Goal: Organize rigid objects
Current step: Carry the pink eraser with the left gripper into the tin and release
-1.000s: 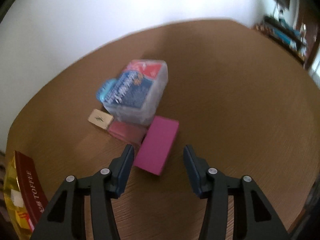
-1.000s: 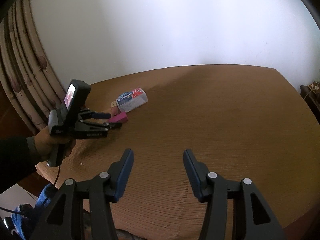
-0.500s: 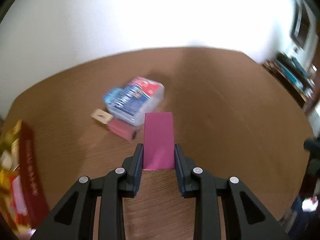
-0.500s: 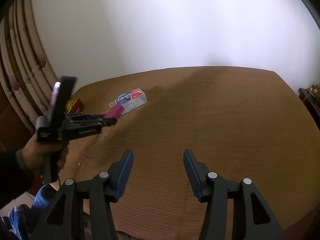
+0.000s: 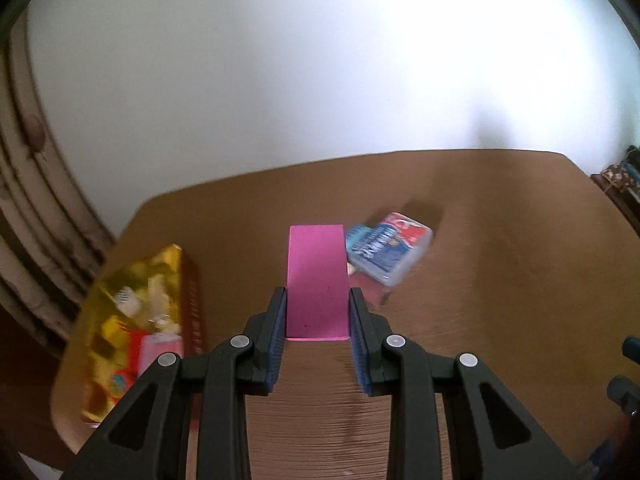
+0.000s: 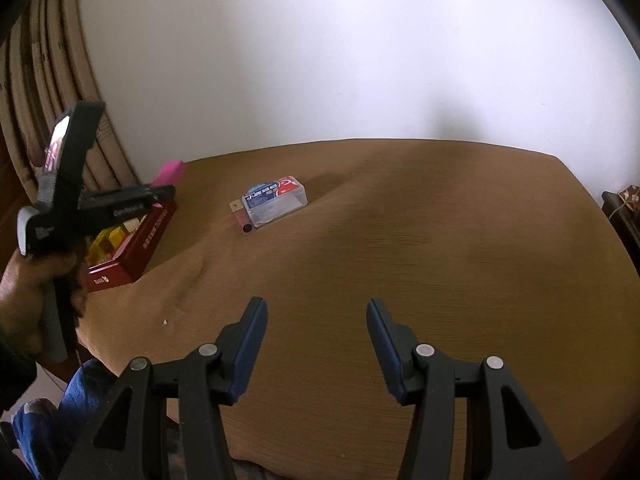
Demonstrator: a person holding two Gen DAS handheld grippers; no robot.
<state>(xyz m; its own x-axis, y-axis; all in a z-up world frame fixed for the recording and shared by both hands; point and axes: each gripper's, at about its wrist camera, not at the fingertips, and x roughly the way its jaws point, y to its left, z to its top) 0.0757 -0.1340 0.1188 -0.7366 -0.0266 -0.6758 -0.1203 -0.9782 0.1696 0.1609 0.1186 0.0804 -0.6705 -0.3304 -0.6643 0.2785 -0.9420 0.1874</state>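
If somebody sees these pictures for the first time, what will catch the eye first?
First the bright pink block, clamped in the left gripper and held above the brown table. Next the red box with its yellow lining at the table's left edge, under that gripper. The right gripper hangs with open, empty jaws over the near part of the table.

Toffee tin (image 5: 132,328) motion-blurred, contents unreadable; clear box (image 5: 390,250) label smeared.

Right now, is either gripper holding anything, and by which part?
The left gripper holds the pink block by its two long sides, at the near end. The right gripper is open and empty.
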